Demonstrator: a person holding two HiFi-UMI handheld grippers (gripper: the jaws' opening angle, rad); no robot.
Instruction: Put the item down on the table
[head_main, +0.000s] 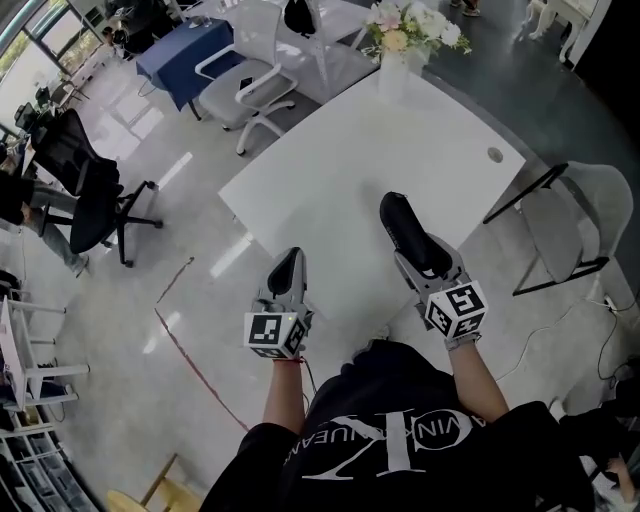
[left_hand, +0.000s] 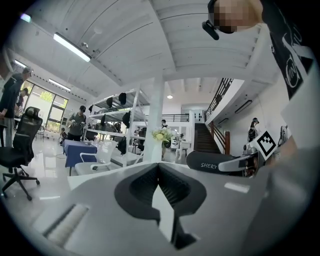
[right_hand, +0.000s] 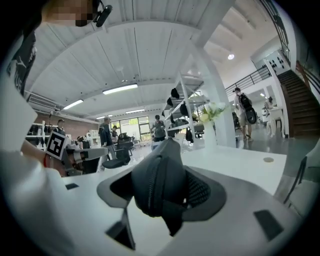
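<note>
A black zippered case (head_main: 403, 222) with "SHERY" printed on it is clamped in my right gripper (head_main: 425, 258), over the near right part of the white table (head_main: 330, 160). In the right gripper view the case (right_hand: 159, 182) fills the space between the jaws of the right gripper (right_hand: 162, 192) and hides their tips. I cannot tell whether it touches the table. My left gripper (head_main: 290, 257) hovers at the table's near edge, shut and empty. In the left gripper view its jaws (left_hand: 159, 182) meet, and the case (left_hand: 215, 162) shows to the right.
A white vase of flowers (head_main: 400, 40) stands at the table's far end, and a round cable hole (head_main: 494, 155) is near its right edge. A white chair (head_main: 250, 95) stands beyond the table, a black office chair (head_main: 90, 195) to the left, a folding chair (head_main: 580, 220) to the right.
</note>
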